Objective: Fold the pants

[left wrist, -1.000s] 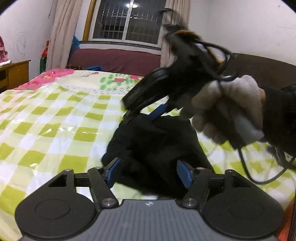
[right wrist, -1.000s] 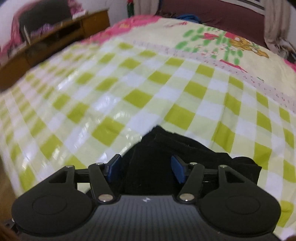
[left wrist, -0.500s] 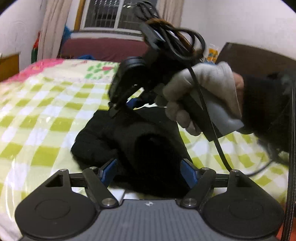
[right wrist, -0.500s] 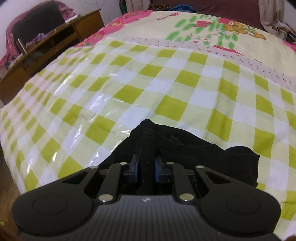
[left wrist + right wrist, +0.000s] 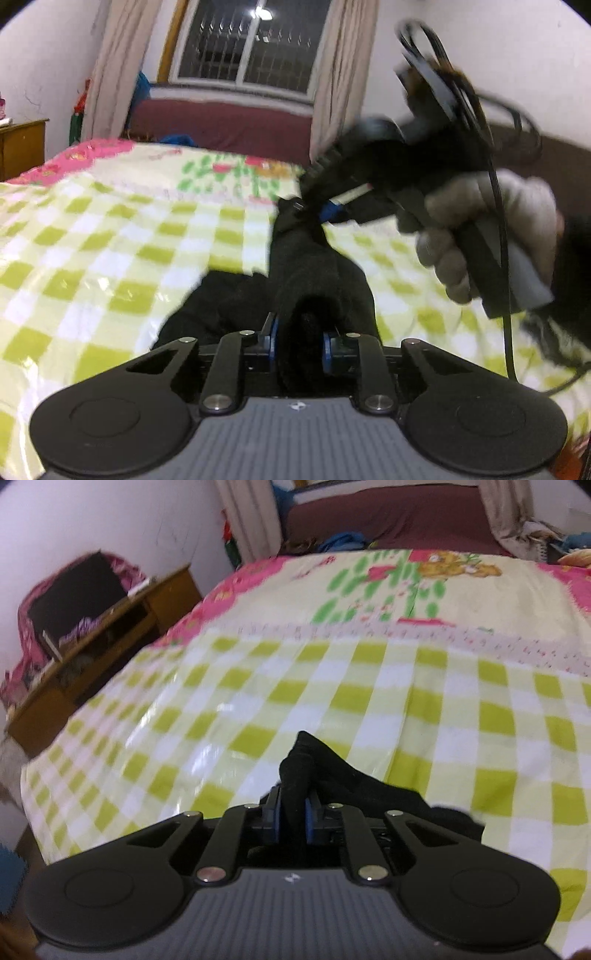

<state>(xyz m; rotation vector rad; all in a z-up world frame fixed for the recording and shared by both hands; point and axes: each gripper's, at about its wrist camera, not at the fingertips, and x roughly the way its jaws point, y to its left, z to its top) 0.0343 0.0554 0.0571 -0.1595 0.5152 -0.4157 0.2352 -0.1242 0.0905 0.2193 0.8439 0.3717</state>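
Note:
The black pants (image 5: 236,306) lie bunched on the green-checked bed sheet (image 5: 110,251). My left gripper (image 5: 300,339) is shut on a thick fold of the pants at its near edge. In the left wrist view my right gripper (image 5: 314,218), held by a gloved hand (image 5: 480,236), is shut on another part of the pants and holds it lifted above the bed. In the right wrist view my right gripper (image 5: 293,818) pinches a black fold of the pants (image 5: 332,779), which rises between its fingers.
The bed sheet (image 5: 332,701) stretches far ahead to a floral pink border. A wooden desk (image 5: 103,635) with a dark bag stands left of the bed. A window (image 5: 251,40) with curtains and a maroon bench are at the back.
My left gripper has shut on the pants; it was open before. My right gripper shut on the pants half a second ago and has lifted the cloth off the bed.

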